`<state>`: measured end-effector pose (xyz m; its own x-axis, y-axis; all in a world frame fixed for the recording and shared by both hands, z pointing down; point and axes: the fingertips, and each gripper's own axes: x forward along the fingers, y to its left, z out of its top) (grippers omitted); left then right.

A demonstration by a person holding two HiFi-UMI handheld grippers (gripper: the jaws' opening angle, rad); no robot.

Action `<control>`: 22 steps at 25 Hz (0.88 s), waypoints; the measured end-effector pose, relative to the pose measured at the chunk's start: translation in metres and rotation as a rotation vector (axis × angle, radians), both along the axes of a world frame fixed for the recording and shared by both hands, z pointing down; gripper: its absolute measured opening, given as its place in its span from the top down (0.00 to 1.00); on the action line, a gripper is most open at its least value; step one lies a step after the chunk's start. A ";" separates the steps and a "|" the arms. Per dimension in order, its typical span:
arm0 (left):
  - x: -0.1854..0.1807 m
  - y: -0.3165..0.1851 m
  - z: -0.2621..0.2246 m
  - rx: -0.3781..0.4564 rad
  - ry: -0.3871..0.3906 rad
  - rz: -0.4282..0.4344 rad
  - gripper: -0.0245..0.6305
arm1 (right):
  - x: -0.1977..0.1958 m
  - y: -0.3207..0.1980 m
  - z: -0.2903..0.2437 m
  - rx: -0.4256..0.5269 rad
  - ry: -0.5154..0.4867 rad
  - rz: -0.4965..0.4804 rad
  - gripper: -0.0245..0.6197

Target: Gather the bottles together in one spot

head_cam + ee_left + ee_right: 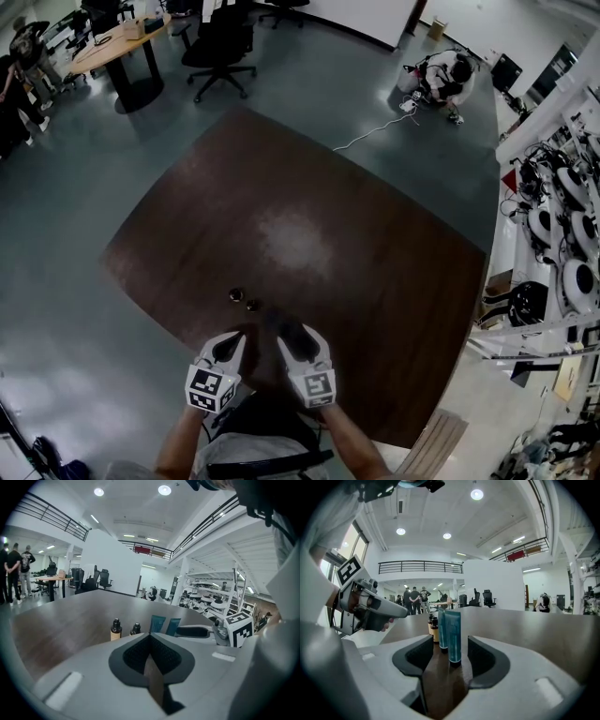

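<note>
Fingers (487,665): our right gripper (450,641) has them spread wide either side of the near teal tube (453,632), not pressing it.
Left gripper (151,641): jaws pinched together, empty, parked alongside.
Bottles: second teal tube (442,629) and two amber bottles (243,299) stand close behind, near our edge of the table (356,253).
Why: standing upright and tight keeps the cluster stable; we'd guess gathering's basically done.
</note>
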<state>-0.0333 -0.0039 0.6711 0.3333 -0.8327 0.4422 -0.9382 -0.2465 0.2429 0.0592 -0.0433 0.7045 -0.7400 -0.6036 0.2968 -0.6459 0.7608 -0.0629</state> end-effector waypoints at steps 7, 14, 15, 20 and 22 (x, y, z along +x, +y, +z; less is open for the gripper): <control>0.010 0.006 -0.031 0.046 0.004 0.082 0.96 | 0.035 0.010 -0.025 0.013 -0.003 0.152 0.76; 0.026 0.018 -0.071 0.103 -0.006 0.172 0.96 | 0.059 0.024 -0.088 0.097 -0.042 0.291 0.89; 0.028 0.021 -0.076 0.111 -0.006 0.180 0.96 | 0.063 0.027 -0.091 0.100 -0.043 0.308 0.92; 0.028 0.038 -0.090 0.130 -0.021 0.199 0.96 | 0.069 0.047 -0.109 0.105 -0.070 0.350 0.96; 0.026 0.042 -0.099 0.146 -0.022 0.203 0.96 | 0.068 0.052 -0.114 0.107 -0.076 0.353 0.96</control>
<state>-0.0071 0.0379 0.5719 0.4922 -0.8050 0.3314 -0.8704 -0.4616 0.1713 0.1272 0.0089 0.5906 -0.4985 -0.8500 0.1705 -0.8660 0.4973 -0.0527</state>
